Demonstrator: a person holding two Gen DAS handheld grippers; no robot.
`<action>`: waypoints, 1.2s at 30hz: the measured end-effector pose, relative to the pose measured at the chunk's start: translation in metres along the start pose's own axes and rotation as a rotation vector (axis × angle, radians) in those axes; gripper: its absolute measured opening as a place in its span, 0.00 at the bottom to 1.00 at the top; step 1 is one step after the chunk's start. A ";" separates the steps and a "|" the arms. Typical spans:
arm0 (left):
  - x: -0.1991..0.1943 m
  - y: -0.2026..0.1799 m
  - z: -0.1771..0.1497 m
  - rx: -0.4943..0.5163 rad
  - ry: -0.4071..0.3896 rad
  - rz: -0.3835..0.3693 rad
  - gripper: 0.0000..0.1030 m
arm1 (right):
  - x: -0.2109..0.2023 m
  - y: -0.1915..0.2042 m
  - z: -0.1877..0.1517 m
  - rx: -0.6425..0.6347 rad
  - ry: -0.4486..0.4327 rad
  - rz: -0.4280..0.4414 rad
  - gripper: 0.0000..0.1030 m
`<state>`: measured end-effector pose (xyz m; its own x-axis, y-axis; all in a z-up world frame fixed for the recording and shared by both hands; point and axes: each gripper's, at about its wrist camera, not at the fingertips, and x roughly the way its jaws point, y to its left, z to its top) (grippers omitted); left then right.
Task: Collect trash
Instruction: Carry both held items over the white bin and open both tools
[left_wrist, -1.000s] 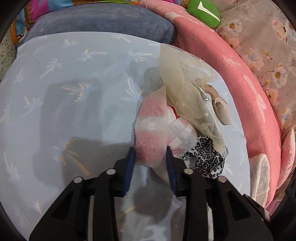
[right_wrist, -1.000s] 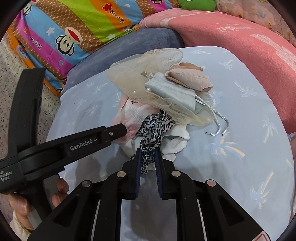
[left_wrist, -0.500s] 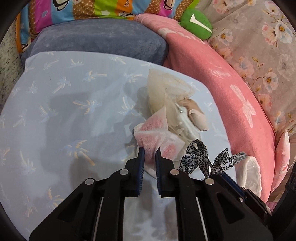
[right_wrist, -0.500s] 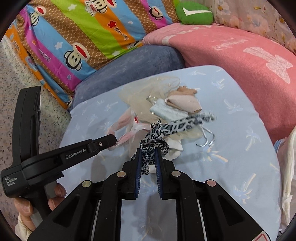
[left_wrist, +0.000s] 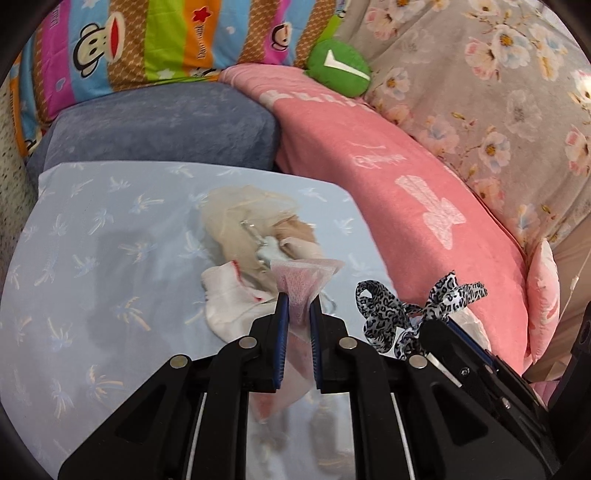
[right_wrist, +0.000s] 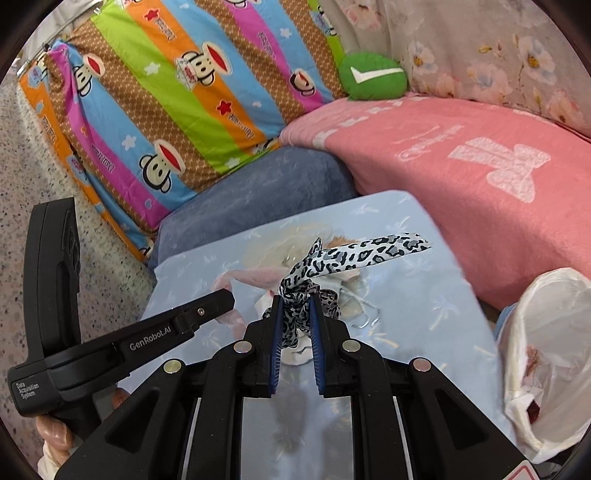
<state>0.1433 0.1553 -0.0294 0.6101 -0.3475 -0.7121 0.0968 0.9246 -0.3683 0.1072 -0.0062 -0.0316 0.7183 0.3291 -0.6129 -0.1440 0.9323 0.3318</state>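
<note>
We hold a pink-and-white gauzy mesh scrap (left_wrist: 301, 291) pinched in our left gripper (left_wrist: 298, 325), whose blue-padded jaws are nearly closed on it; the scrap fans out above the tips and hangs below them, lifted off the bed. Our right gripper (right_wrist: 295, 325) has its jaws almost together on a black-and-white leopard-print ribbon (right_wrist: 354, 254), one tail of which streams toward two o'clock. In the left wrist view that same ribbon (left_wrist: 406, 306) shows at three o'clock of the mesh scrap.

Below both, the remaining pile lies on the pale blue palm-print sheet (left_wrist: 92, 258): a white sock with red trim (left_wrist: 229, 302) at nine o'clock of the left tips, and a beige sheer organza pouch (left_wrist: 236, 221) at eleven o'clock. A white plastic bag (right_wrist: 546, 354), mouth open, sits at four o'clock in the right wrist view, just off the sheet's edge. A pink fleece blanket (right_wrist: 480, 177) borders the sheet at one o'clock, with a grey-blue plush cushion (left_wrist: 166, 125) at twelve.
</note>
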 end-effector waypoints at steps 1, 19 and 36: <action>-0.001 -0.005 -0.001 0.009 -0.003 -0.006 0.11 | -0.006 -0.002 0.002 0.001 -0.012 -0.007 0.13; 0.000 -0.129 -0.010 0.234 -0.012 -0.137 0.11 | -0.102 -0.098 0.016 0.140 -0.175 -0.147 0.13; 0.024 -0.218 -0.035 0.393 0.051 -0.217 0.11 | -0.145 -0.187 -0.004 0.285 -0.214 -0.279 0.13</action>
<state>0.1096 -0.0600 0.0129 0.5038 -0.5379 -0.6759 0.5152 0.8152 -0.2647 0.0272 -0.2278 -0.0081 0.8321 0.0043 -0.5546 0.2468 0.8926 0.3772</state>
